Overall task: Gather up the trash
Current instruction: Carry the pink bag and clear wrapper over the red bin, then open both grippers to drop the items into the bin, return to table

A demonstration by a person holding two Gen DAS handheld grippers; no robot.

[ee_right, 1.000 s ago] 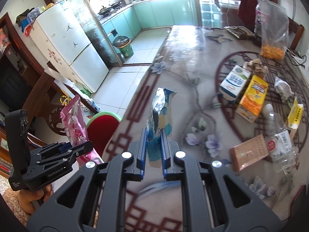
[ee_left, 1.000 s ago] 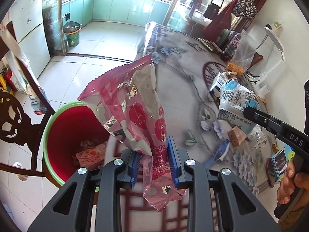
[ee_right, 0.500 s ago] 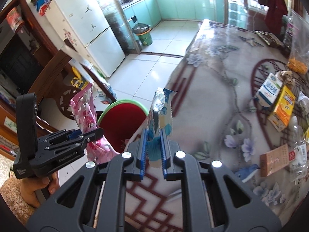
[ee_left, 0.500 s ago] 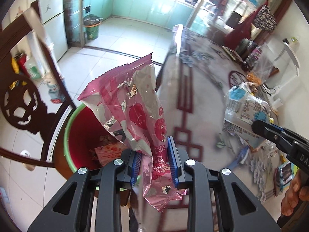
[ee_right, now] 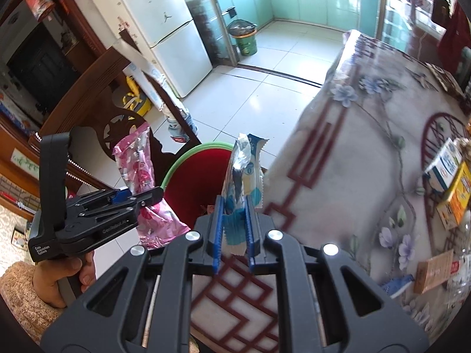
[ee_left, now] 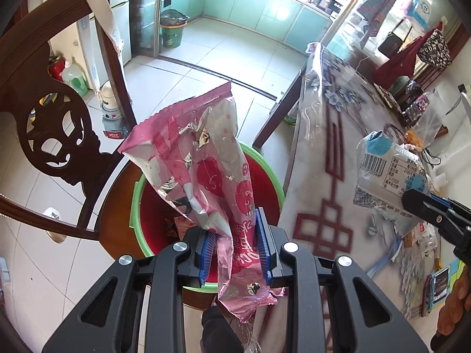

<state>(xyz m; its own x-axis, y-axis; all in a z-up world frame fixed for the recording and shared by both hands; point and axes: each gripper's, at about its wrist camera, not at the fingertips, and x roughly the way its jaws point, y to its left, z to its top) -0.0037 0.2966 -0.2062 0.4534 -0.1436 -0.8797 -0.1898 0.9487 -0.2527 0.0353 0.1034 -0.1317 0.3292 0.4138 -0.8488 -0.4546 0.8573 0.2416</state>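
Note:
My left gripper [ee_left: 234,244] is shut on a pink snack wrapper [ee_left: 203,158] and holds it over a red bin with a green rim [ee_left: 266,161]; the bin holds some wrappers. In the right wrist view the left gripper [ee_right: 156,195] and its pink wrapper [ee_right: 135,158] are at the left, beside the bin [ee_right: 194,182]. My right gripper [ee_right: 234,206] is shut on a blue-and-white wrapper [ee_right: 244,161], held at the table edge just right of the bin. That wrapper also shows in the left wrist view [ee_left: 388,167].
A dark carved wooden chair [ee_left: 44,123] stands left of the bin. The floral-covered table [ee_right: 353,161] carries cartons [ee_right: 453,188], a small box [ee_right: 435,267] and plastic bags at the right. A green kitchen bin [ee_right: 244,38] stands far back on the tiled floor.
Both grippers have moved left off the table toward the red bin, each still holding its wrapper. The bin now lies directly beneath the pink wrapper.

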